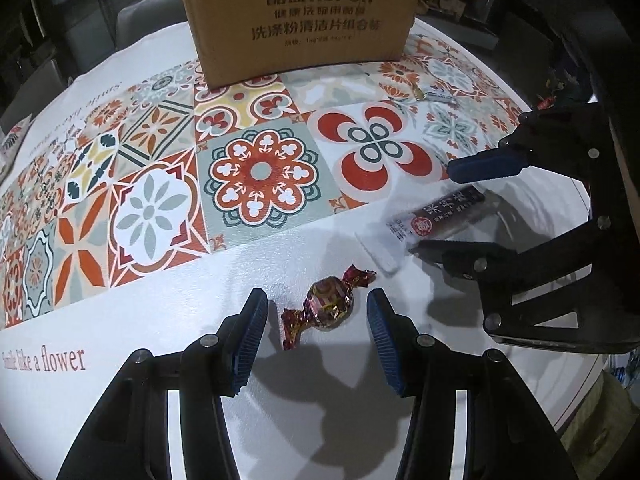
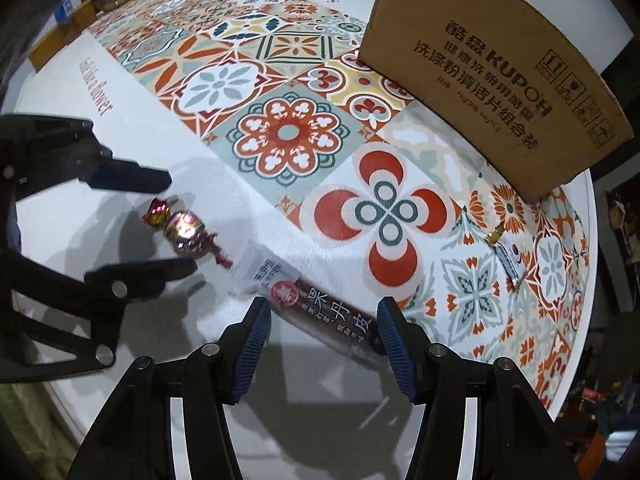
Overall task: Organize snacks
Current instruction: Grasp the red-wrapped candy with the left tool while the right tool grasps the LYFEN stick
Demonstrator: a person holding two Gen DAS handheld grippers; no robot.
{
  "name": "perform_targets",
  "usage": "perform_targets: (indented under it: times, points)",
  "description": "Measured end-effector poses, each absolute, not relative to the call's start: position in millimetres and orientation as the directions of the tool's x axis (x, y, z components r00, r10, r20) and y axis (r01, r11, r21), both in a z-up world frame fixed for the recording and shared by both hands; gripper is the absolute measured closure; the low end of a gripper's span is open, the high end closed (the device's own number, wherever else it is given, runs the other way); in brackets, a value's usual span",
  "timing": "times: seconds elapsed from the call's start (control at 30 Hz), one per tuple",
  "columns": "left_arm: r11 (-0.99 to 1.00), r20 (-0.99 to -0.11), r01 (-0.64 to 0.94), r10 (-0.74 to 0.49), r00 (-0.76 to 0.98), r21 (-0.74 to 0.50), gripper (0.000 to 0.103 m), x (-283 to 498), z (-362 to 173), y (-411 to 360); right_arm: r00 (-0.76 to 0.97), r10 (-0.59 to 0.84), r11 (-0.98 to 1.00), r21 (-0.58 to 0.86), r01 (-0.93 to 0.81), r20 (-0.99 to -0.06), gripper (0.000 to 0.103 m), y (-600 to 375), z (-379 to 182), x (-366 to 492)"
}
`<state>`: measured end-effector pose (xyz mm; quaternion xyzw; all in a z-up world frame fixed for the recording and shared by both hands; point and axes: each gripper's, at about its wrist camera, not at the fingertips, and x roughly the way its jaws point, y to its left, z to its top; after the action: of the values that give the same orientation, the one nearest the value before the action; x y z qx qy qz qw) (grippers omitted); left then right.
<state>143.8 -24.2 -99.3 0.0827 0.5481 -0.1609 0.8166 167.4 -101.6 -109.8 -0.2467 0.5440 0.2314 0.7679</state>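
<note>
Jaws spread: left gripper [image 1: 316, 332] straddles candy [image 1: 330, 308]; right gripper [image 2: 322, 334] straddles fruit-leather bar [image 2: 316, 308].

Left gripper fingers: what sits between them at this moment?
In the left wrist view, a foil-wrapped candy lies on the tablecloth between the open left gripper, touching neither pad.

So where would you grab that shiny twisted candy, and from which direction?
Grip the wrapped candy across its round middle, coming from above with the left gripper, whose open fingers already sit on either side of it. The ball is the firm, widest part; the twisted foil ends look flimsy and would likely slip. It lies flat on the tablecloth, clear of the long snack bar.
</note>
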Motion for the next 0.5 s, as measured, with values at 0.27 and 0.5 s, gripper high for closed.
perform_targets:
  times: [0.27,0.5]
  points:
    - [0.94,-0.922,0.331,-0.197,0.332,-0.082,0.066,153.5,-101.6,-22.6,0.266,0.134,0.824,-0.042,-0.565,-0.954,0.059,-109.3,-115.6,184.1]
    - [0.938,-0.919,0.321,-0.234,0.317,-0.128,0.079,156.2,-101.3,-22.0,0.25,0.173,0.855,0.019,-0.519,-0.953,0.078,-114.9,-118.3,184.3]
